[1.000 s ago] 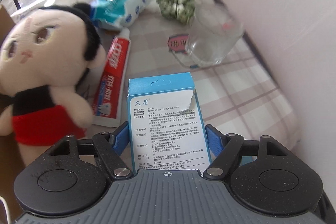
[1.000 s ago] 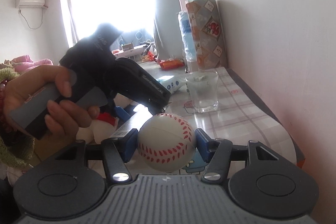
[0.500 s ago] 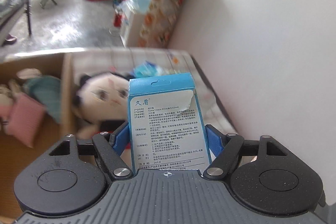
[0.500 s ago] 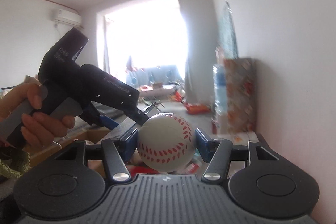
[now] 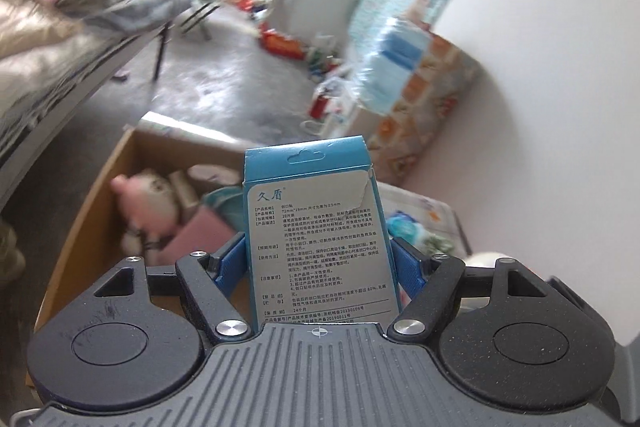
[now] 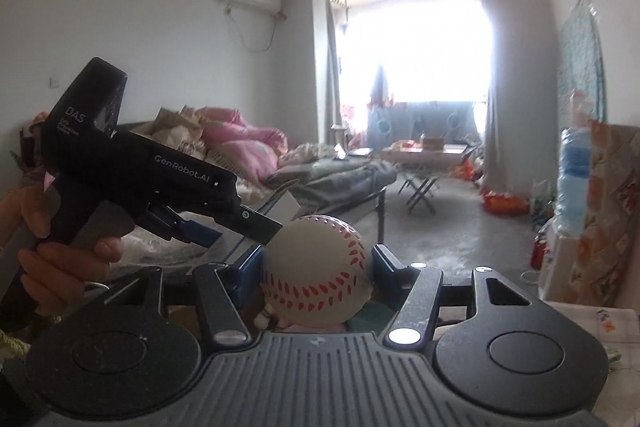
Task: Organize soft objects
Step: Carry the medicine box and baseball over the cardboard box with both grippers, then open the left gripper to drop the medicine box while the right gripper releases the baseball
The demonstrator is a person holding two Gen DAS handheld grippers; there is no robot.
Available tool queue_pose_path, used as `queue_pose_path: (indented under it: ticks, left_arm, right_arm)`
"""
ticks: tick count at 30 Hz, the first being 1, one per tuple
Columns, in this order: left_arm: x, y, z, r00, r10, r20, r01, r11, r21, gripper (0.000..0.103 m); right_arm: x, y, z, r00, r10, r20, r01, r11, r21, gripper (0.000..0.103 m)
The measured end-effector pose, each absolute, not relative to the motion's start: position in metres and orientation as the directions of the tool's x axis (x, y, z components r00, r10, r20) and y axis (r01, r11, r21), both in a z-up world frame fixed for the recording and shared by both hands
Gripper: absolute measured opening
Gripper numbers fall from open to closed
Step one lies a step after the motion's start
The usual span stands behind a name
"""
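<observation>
The left claw (image 5: 318,259) pinched the blue box (image 5: 318,239) at frame centre above the cardboard box (image 5: 86,223) at lower left, the right claw (image 6: 316,267) squeezed the baseball (image 6: 316,267) low in its view, and I feared a slip mid-carry.

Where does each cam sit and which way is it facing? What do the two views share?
Left wrist: on the left gripper, tilted down at a cardboard box holding plush toys; its fingers clamp a blue carton.
Right wrist: on the right gripper, near level toward the window; it grips a baseball. The person's hand on the left gripper shows at left.
Shared: the bed, the folding table, and the water bottle by the patterned cabinet.
</observation>
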State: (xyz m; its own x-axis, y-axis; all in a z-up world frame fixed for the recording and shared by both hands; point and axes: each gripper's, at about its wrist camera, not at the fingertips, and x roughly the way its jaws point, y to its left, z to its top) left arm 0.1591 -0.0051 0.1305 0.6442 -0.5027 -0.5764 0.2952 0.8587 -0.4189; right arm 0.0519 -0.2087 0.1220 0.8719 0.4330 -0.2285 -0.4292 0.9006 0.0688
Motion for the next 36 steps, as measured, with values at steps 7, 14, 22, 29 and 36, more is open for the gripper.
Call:
queue_pose_path:
  ticks: [7, 14, 22, 29, 36]
  left_arm:
    - [0.205, 0.036, 0.076, 0.620, -0.460, -0.636, 0.160, 0.868, -0.471, 0.074]
    - [0.230, 0.050, 0.040, 0.599, -0.427, -0.678, 0.096, 0.878, -0.468, 0.074]
    - [0.238, 0.059, 0.029, 0.594, -0.418, -0.687, 0.083, 0.882, -0.465, 0.074]
    - [0.242, 0.060, 0.027, 0.596, -0.399, -0.696, 0.069, 0.890, -0.451, 0.074]
    - [0.241, 0.053, 0.030, 0.580, -0.381, -0.720, 0.079, 0.906, -0.416, 0.074]
  right_arm:
    - [0.162, -0.159, 0.081, 0.728, 0.460, -0.509, -0.484, 0.870, 0.094, 0.062]
    - [0.229, -0.119, 0.036, 0.602, 0.350, -0.718, -0.508, 0.862, -0.005, 0.062]
    - [0.242, -0.091, 0.014, 0.560, 0.227, -0.797, -0.552, 0.820, -0.154, 0.063]
    - [0.245, -0.093, 0.008, 0.596, 0.222, -0.771, -0.552, 0.811, -0.193, 0.066]
    - [0.220, -0.135, 0.039, 0.663, 0.332, -0.671, -0.500, 0.864, -0.066, 0.066]
